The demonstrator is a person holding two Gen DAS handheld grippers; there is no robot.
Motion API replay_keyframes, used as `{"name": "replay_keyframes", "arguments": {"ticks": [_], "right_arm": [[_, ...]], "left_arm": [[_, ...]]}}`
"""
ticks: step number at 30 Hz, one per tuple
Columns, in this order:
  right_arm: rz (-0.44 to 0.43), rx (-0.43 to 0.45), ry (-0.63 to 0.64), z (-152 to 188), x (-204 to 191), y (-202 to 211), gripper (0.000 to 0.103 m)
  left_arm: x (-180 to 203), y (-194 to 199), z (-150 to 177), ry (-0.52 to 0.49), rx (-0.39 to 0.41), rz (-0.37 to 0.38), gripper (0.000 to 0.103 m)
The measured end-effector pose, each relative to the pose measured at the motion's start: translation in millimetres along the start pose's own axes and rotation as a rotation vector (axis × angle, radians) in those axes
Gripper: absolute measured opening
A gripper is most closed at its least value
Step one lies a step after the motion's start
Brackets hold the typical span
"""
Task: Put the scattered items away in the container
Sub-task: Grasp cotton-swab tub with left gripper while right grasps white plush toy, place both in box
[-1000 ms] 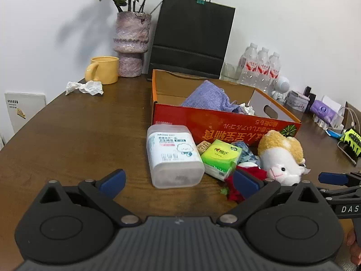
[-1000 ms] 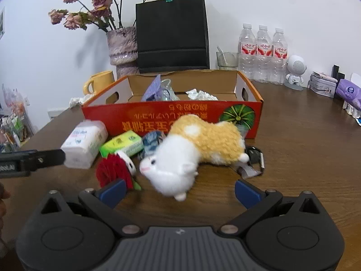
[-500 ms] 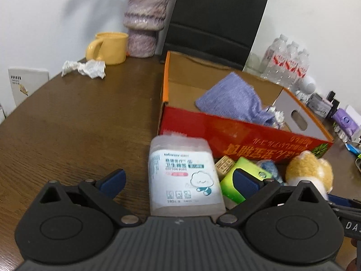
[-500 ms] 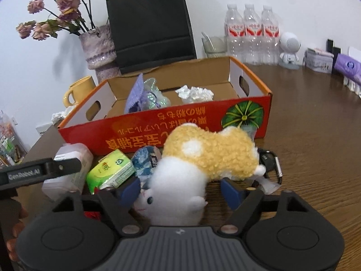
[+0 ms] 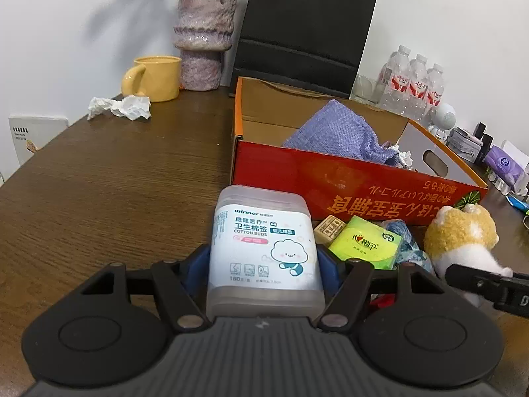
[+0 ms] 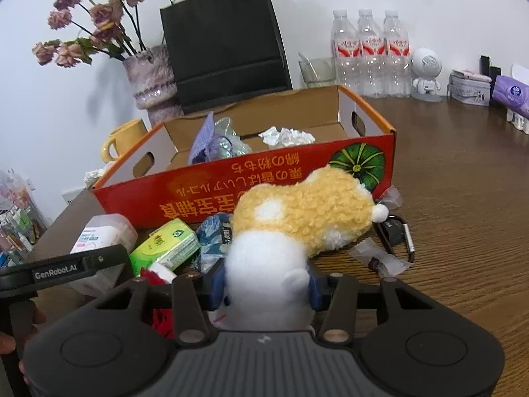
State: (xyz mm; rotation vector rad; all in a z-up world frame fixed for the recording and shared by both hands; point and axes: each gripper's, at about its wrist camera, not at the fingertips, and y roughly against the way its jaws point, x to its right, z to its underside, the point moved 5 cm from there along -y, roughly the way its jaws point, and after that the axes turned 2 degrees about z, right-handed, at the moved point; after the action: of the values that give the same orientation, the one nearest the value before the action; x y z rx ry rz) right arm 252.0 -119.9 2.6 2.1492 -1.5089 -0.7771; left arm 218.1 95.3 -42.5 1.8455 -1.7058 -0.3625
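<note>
A clear cotton bud box lies on the wooden table in front of the red cardboard box. My left gripper is closing on it, and both blue pads touch its sides. A yellow and white plush toy lies before the same cardboard box. The jaws of my right gripper are closing too, pressed against its white head. Inside the cardboard box are a purple cloth pouch and crumpled paper.
A green tissue pack, a blue packet, a red item, a key clip and a wrapper lie near the toy. Farther back are crumpled tissue, a yellow mug, a vase, a black bag and water bottles.
Both grippers moved forward and down onto their items. The left jaws narrowed around the cotton bud box, and the right jaws narrowed around the plush toy's head.
</note>
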Motion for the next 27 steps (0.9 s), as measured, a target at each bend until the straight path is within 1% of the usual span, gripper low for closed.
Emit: {"name": "replay_keyframes", "arguments": {"ticks": [6, 11, 15, 19, 24, 27], "right_arm": [[-0.024, 0.036, -0.010, 1.2, 5.7, 15.2, 0.045], [-0.047, 0.082, -0.014, -0.3, 8.8, 31.6, 0.045], [-0.062, 0.113, -0.008, -5.3, 8.8, 43.6, 0.045], [-0.082, 0.155, 0.017, -20.3, 5.1, 50.0, 0.045], [-0.102, 0.218, 0.050, -58.9, -3.6, 47.4, 0.045], [-0.107, 0.250, 0.057, -87.6, -6.3, 39.2, 0.045]], "left_arm": [[1.3, 20.6, 2.9, 0.001, 0.050, 0.003, 0.068], [4.2, 40.9, 5.7, 0.025, 0.068, 0.032, 0.068], [10.3, 55.7, 0.8, 0.025, 0.082, 0.080, 0.068], [23.4, 63.0, -18.8, 0.014, 0.106, 0.137, 0.068], [40.1, 59.3, -63.0, 0.001, 0.171, 0.163, 0.069], [46.5, 45.4, -87.7, 0.001, 0.195, 0.154, 0.069]]}}
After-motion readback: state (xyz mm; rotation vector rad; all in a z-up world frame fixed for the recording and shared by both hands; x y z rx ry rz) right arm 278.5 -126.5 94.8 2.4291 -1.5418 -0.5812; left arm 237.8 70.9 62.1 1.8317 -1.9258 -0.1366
